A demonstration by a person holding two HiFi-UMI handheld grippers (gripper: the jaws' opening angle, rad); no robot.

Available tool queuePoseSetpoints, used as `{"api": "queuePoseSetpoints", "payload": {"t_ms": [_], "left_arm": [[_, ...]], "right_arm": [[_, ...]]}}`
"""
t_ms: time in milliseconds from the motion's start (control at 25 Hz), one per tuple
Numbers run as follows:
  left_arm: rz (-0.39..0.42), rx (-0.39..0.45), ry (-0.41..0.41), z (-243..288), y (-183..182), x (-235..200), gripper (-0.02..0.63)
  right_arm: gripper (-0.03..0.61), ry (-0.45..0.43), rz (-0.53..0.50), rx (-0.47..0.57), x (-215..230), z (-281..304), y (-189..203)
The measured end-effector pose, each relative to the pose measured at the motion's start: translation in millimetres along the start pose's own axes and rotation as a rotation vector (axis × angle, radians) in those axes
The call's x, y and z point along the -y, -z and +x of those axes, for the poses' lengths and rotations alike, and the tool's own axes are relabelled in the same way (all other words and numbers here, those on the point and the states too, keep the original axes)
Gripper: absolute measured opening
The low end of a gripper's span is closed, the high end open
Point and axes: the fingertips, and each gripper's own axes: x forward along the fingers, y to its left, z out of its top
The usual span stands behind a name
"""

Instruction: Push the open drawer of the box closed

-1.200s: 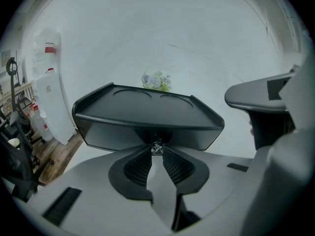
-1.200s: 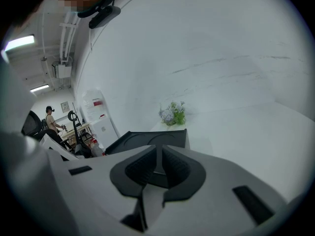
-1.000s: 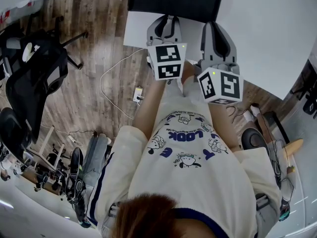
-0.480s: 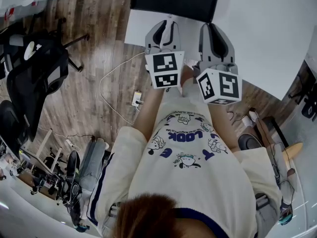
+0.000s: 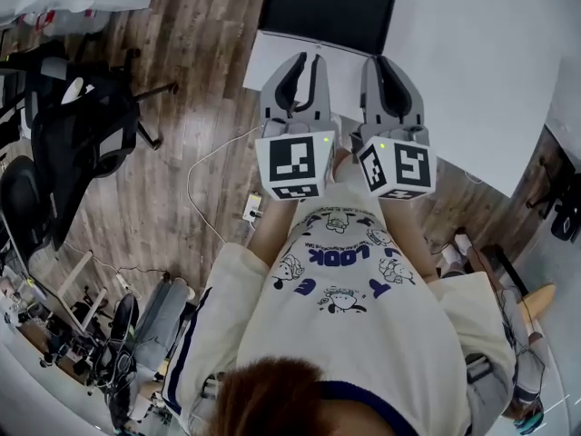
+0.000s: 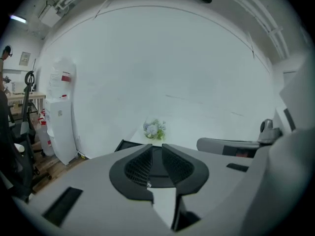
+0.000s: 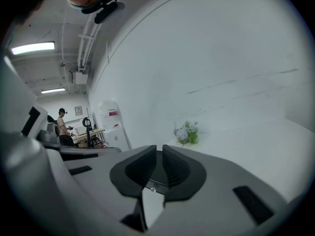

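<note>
A black box lies on the white table ahead of me; I cannot make out its drawer from here. Both grippers are held side by side in the air over the table's near edge, pointing toward the box and short of it. My left gripper has its black pads drawn close together with nothing between them. The right gripper looks the same, its pads nearly meeting on nothing. A dark corner of the box shows just past the left jaws.
A small bunch of flowers stands on the table by the white wall. Office chairs and a cable with a power strip are on the wooden floor at left. A white dispenser stands at far left.
Both grippers have moved forward over the table edge toward the black box and come level with each other. Their jaws look unchanged.
</note>
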Motion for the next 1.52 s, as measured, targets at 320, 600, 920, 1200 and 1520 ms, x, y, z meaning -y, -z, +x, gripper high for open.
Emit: {"api": "queuePoseSetpoints", "payload": {"t_ms": [320,600,920,1200,1520], "left_arm": [[0.046,0.116,-0.009,-33,-44,12,0.055],[0.089,0.180,-0.021,-57,-65,33,0.052],[0.130,0.230,-0.040,-71,-79,32,0.052],[0.143,0.251,-0.045,-77,-85,36,0.052],[0.153,0.262,-0.037,-78,-86,40,0.052]], "right_arm": [[0.052,-0.029,-0.049,0.071,-17,-20,-36],[0.052,-0.049,-0.065,0.131,-19,-43,-62],[0.052,-0.075,-0.082,0.167,-31,-50,-72],[0.051,-0.092,-0.094,0.182,-37,-56,-77],[0.051,-0.092,-0.106,0.189,-37,-58,-78]]}}
